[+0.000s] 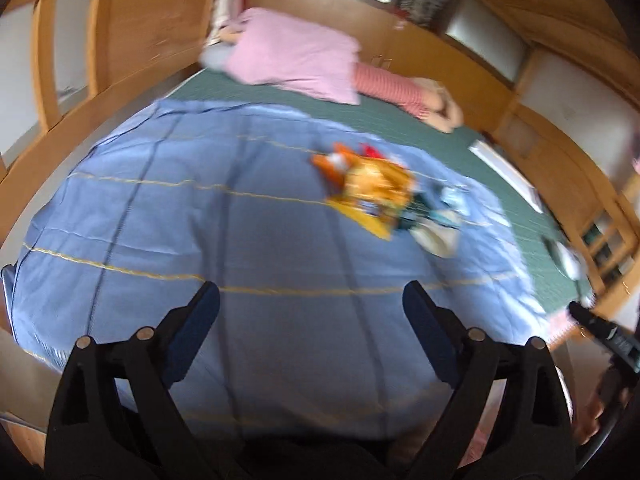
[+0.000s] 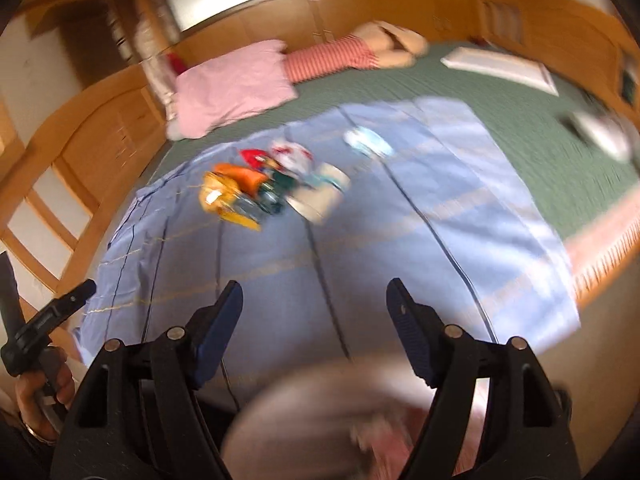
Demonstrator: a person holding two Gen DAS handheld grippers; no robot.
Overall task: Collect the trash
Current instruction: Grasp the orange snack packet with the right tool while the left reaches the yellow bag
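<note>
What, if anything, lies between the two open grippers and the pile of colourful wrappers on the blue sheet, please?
Nothing visible does. Only bare blue sheet lies between the left gripper and the pile of colourful wrappers, and likewise ahead of the right gripper. Both grippers are open and empty. Where the trash has to go is not in view.

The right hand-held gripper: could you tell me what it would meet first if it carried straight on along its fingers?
Probably the bare blue sheet. The open right hand-held gripper points at it; the pile of wrappers lies farther on and left. Blur makes depth uncertain.
</note>
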